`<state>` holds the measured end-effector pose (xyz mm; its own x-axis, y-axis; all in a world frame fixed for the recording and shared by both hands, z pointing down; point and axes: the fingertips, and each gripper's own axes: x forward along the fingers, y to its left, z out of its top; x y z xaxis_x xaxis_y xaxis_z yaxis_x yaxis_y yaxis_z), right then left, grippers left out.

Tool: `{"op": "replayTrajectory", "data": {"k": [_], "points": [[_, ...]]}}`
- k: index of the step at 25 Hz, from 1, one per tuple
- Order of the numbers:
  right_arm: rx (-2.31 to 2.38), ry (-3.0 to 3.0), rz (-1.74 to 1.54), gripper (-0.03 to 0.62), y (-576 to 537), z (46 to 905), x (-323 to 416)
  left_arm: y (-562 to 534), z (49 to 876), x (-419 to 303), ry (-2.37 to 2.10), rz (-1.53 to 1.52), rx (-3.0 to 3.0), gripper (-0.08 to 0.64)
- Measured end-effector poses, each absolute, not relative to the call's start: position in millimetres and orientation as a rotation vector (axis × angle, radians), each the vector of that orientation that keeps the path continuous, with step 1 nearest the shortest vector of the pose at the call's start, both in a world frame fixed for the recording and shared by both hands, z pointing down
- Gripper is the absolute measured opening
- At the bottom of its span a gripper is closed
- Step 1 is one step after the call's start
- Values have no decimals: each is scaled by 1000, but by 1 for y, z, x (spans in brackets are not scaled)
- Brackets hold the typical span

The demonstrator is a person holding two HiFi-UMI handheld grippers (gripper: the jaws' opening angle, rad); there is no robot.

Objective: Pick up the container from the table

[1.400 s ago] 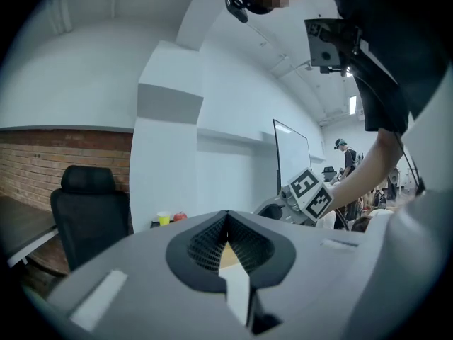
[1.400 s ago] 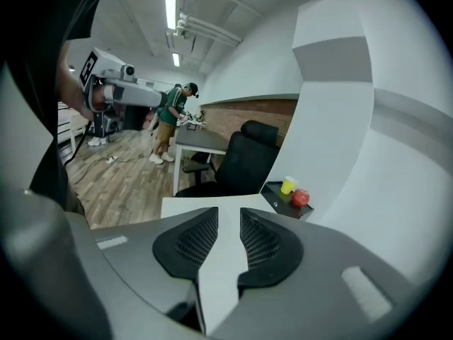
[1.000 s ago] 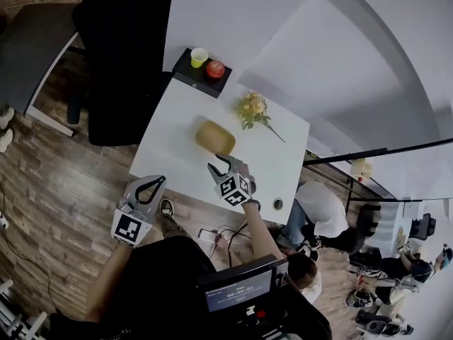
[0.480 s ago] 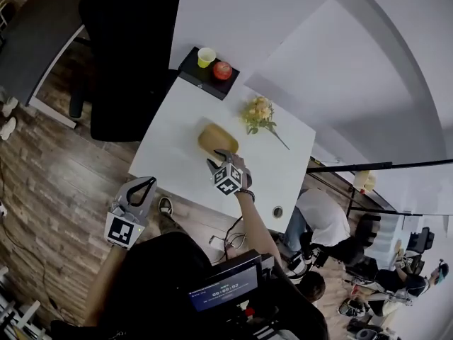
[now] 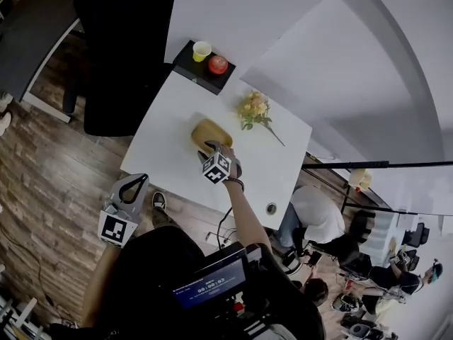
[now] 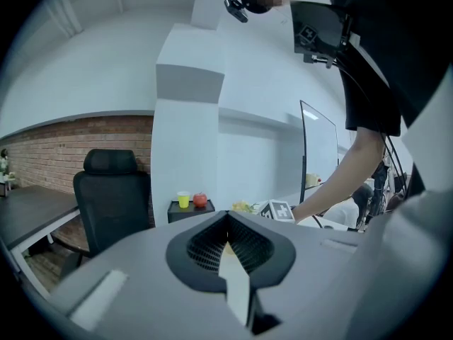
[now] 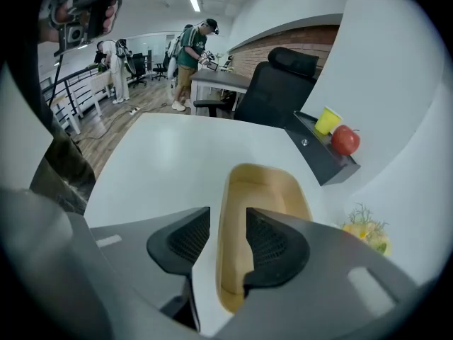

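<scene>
**At the table's near edge, a rim grip is about to close**

Off the near left corner of the table (image 5: 170,144), over the wooden floor, the left gripper (image 5: 139,180) hangs idle. Its fingers are pressed together with nothing between them.

Further in, the right gripper (image 7: 227,222) is at the container (image 5: 209,130), a shallow tan tub lying about the middle of the table. Its fingers stand a little apart and straddle one long wall of the tub at its near end, one finger outside and one over the hollow. I can't tell whether either pad touches the wall yet.

To my eye the step is the closing. The wall should sit deep between the pads before the squeeze, not just at the tips. A pinch on one side will probably let the far end droop, so a firm clamp and a straight, slow lift look wise.

Beyond it, flowers (image 5: 253,108) lie near the far edge. A black tray (image 5: 200,73) at the far left corner carries a yellow cup (image 5: 202,50) and an apple (image 5: 218,64), all well apart from the tub.
</scene>
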<state>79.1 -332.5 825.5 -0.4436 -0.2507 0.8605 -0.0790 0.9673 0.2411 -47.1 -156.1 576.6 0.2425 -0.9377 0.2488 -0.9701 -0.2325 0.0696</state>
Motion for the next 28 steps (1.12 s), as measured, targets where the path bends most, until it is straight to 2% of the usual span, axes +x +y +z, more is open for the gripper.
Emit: {"op": "replayTrajectory", "data": {"k": [8, 10, 15, 17, 18, 28], "points": [[211, -2005, -153, 166, -334, 846, 79, -161, 584, -43, -1799, 264, 2302, 2], [227, -2006, -145, 131, -332, 851, 76, -160, 583, -44, -1798, 265, 2304, 2], [267, -1996, -154, 97, -332, 854, 74, -163, 581, -41, -1790, 269, 2338, 2], [279, -2005, -141, 36, -331, 853, 74, -162, 582, -38, -1776, 271, 2337, 2], [280, -2008, -135, 29, -331, 853, 74, -161, 583, -36, -1770, 273, 2338, 2], [349, -2039, -125, 20, -318, 828, 74, -141, 577, -37, -1747, 234, 2363, 2]]}}
